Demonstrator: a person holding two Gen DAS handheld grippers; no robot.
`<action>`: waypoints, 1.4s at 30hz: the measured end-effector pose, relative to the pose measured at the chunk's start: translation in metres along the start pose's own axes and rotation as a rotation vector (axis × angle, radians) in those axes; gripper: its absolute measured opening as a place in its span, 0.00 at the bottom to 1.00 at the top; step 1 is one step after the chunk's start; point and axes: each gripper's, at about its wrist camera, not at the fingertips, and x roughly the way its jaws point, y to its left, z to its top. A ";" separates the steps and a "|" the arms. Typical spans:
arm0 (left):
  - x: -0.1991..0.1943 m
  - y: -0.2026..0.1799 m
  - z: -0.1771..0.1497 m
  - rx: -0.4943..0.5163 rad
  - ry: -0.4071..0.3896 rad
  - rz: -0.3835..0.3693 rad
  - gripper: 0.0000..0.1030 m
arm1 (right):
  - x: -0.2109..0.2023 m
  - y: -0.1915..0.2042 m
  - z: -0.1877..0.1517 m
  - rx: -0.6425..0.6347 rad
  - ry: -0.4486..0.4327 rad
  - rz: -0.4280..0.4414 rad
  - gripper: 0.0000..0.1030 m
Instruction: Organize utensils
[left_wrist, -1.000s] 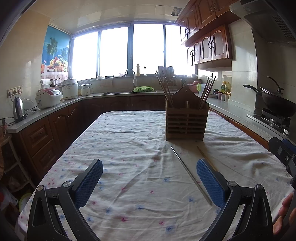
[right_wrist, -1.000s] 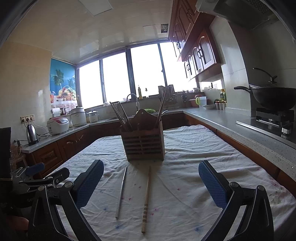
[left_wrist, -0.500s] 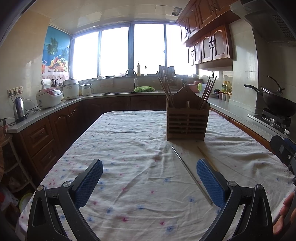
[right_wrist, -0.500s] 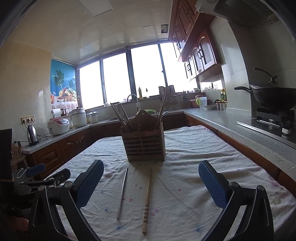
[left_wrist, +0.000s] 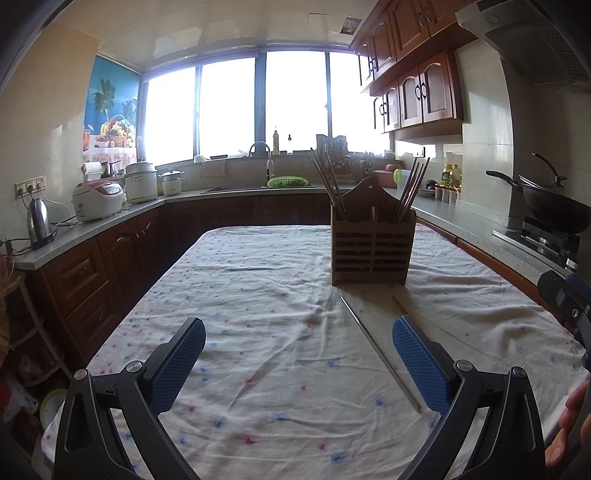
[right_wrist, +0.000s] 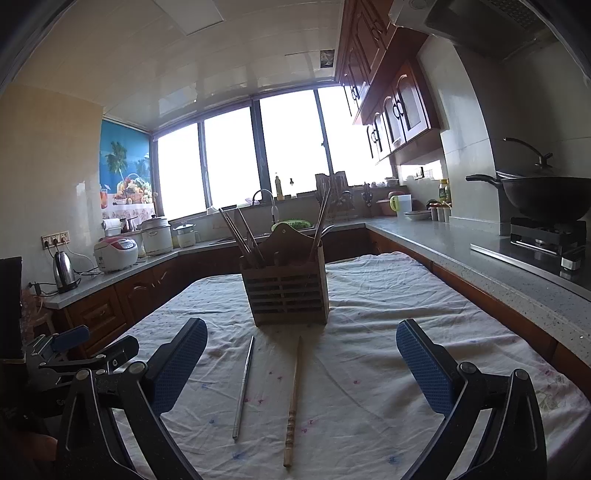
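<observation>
We see a table under a rumpled white cloth (right_wrist: 388, 295) dotted with small pink and blue flowers, ringed by dark wooden cabinets, grey counters and a bright window. On it stands a slatted wooden utensil holder (right_wrist: 286, 291) with chopsticks leaning out. Before it lie a slim metal chopstick (right_wrist: 244, 384) and a turned wooden chopstick (right_wrist: 293, 398), side by side, apart. Our left gripper (left_wrist: 299, 363) and right gripper (right_wrist: 301, 365) hover with blue textured fingers spread wide, empty.

Two chopsticks (right_wrist: 243, 384) before holder (right_wrist: 286, 291)
</observation>
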 end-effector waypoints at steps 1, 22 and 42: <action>0.000 0.000 0.000 0.000 0.000 0.001 0.99 | 0.000 0.000 0.000 -0.001 -0.001 -0.001 1.00; -0.003 0.001 0.002 -0.004 -0.002 0.003 0.99 | -0.002 0.000 0.003 -0.003 -0.002 0.000 1.00; -0.003 -0.005 0.005 -0.003 -0.003 0.005 0.99 | -0.003 -0.003 0.010 -0.012 -0.008 0.004 1.00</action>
